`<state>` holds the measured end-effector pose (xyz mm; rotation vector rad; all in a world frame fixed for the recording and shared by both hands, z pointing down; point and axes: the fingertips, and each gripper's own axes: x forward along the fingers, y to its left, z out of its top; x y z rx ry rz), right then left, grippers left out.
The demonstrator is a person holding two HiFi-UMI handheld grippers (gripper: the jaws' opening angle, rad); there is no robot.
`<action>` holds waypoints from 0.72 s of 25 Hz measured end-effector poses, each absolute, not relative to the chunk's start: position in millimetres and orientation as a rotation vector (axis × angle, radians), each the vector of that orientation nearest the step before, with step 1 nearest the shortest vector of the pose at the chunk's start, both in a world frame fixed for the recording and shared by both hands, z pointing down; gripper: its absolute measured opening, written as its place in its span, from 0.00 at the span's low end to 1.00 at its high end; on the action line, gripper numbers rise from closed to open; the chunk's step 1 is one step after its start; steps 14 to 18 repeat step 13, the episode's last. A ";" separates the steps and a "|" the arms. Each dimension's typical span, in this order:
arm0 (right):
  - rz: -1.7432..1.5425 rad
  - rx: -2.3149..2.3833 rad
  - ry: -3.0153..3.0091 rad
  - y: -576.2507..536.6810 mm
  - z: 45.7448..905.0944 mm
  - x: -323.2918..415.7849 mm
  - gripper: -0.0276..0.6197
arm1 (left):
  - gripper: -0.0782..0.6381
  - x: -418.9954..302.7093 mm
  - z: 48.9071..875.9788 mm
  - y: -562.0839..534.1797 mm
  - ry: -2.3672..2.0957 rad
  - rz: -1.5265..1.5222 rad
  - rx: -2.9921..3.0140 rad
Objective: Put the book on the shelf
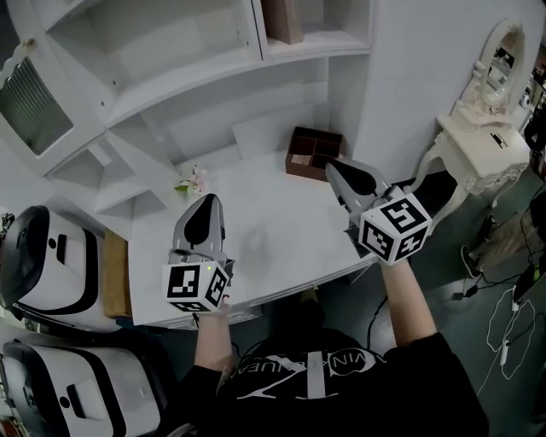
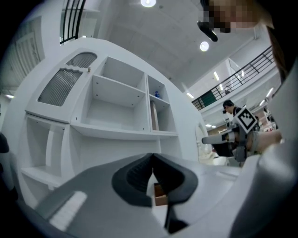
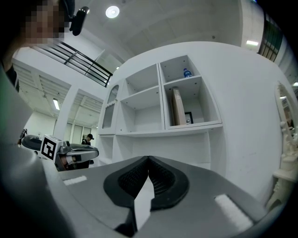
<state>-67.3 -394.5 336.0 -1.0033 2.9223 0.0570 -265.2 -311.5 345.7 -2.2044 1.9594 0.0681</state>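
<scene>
A brownish book (image 1: pixel 281 21) stands upright in the right-hand compartment of the white shelf (image 1: pixel 179 81); it also shows in the left gripper view as a thin book (image 2: pixel 152 116) and in the right gripper view as a tan book (image 3: pixel 177 107). My left gripper (image 1: pixel 207 201) hangs over the white desk (image 1: pixel 273 247), shut with nothing in it, its tips (image 2: pixel 152 155) meeting. My right gripper (image 1: pixel 334 169) is over the desk's right part, also shut and empty, jaws (image 3: pixel 148 159) closed and pointing at the shelf. Each gripper sees the other: right gripper (image 2: pixel 219 139), left gripper (image 3: pixel 70 151).
A dark brown open box (image 1: pixel 313 152) sits at the back of the desk, a small pink flower (image 1: pixel 194 181) at the left back. A white dressing table with mirror (image 1: pixel 482 136) stands at the right. White cases (image 1: pixel 51 265) stand at the left. A blue item (image 3: pixel 186 73) sits on the top shelf.
</scene>
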 end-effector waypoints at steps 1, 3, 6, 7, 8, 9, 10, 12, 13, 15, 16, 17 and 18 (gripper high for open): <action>0.056 -1.003 2.925 -392.0 338.5 -67.9 0.05 | 0.11 -266.5 346.1 -308.0 1.963 0.071 -2.200; 0.048 -0.998 2.929 -387.7 342.5 -69.8 0.05 | 0.11 -269.9 347.4 -302.4 1.973 0.075 -2.191; 0.029 -0.988 2.932 -381.9 346.4 -71.2 0.05 | 0.11 -273.4 348.8 -296.7 1.987 0.076 -2.184; 0.025 -0.985 2.933 -380.1 347.7 -71.1 0.05 | 0.11 -273.5 349.1 -295.0 1.989 0.077 -2.183; 0.023 -0.984 2.934 -378.7 348.5 -70.8 0.05 | 0.11 -273.0 349.1 -293.6 1.989 0.078 -2.184; 0.022 -0.983 2.935 -377.7 348.7 -70.6 0.05 | 0.11 -272.3 348.8 -292.6 1.989 0.078 -2.185; 0.022 -0.982 2.935 -376.9 348.6 -70.5 0.05 | 0.11 -271.4 348.3 -292.0 1.988 0.079 -2.187; 0.022 -0.978 2.936 -375.1 348.3 -70.6 0.05 | 0.11 -269.5 347.8 -291.2 1.989 0.080 -2.192; 0.021 -0.975 2.937 -374.1 348.2 -70.7 0.05 | 0.11 -268.5 347.7 -290.7 1.990 0.080 -2.194; 0.021 -0.975 2.937 -374.1 348.2 -70.7 0.05 | 0.11 -268.5 347.7 -290.7 1.990 0.080 -2.194; 0.021 -0.975 2.937 -374.1 348.2 -70.7 0.05 | 0.11 -268.5 347.7 -290.7 1.990 0.080 -2.194; 0.021 -0.975 2.937 -374.1 348.2 -70.7 0.05 | 0.11 -268.5 347.7 -290.7 1.990 0.080 -2.194; 0.021 -0.975 2.937 -374.1 348.2 -70.7 0.05 | 0.11 -268.5 347.7 -290.7 1.990 0.080 -2.194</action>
